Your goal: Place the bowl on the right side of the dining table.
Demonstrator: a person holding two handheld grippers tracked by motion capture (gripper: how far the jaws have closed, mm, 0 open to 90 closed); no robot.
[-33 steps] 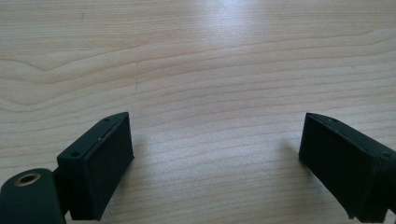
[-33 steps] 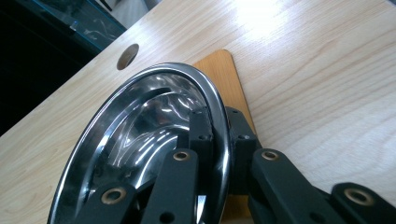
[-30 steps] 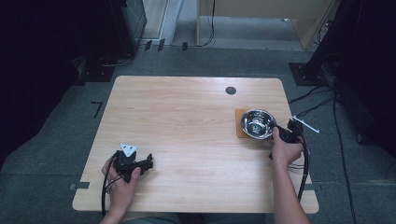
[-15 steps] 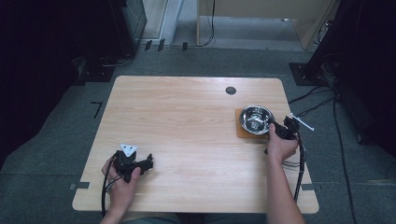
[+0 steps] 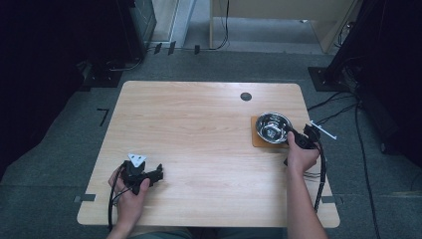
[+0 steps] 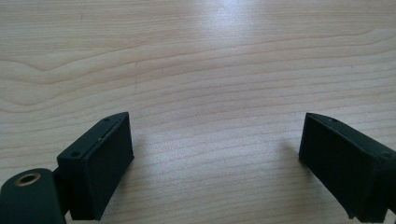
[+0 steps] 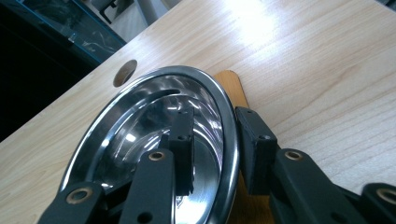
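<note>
one wooden table (image 5: 199, 144) is taking up most of the high view, pale and light-grained, with a small dark round hole (image 5: 246, 96) near its far edge. grey floor is running all around it, black equipment is standing in shadow at the left and right, cables (image 5: 343, 107) are trailing over the floor on the right, and a light wooden panel is showing at the top of the room.

a brown mat (image 5: 260, 139) is lying on the right part of the table, and the steel bowl (image 5: 273, 127) is sitting on it. the person's right hand (image 5: 301, 157) is holding the right gripper (image 5: 293, 138) at the near right rim of the bowl. the left hand (image 5: 130, 191) is resting the left gripper (image 5: 158, 174) on the near left part of the table, well apart from the bowl, its grey three-cornered plate on top.

the right gripper view is giving what the high view is too small to tell: one jaw is sitting inside the bowl (image 7: 154, 140) and the other outside, with the rim between them; the jaws have just been opening, a slim gap is showing on each side of the rim, and the pads are not pressing on it. the mat (image 7: 231, 84) is peeking out past the rim, and the table hole (image 7: 125, 72) is lying beyond.

the left gripper view is showing the left gripper (image 6: 215, 154) with its jaws standing wide apart over bare wood, nothing between them.
</note>
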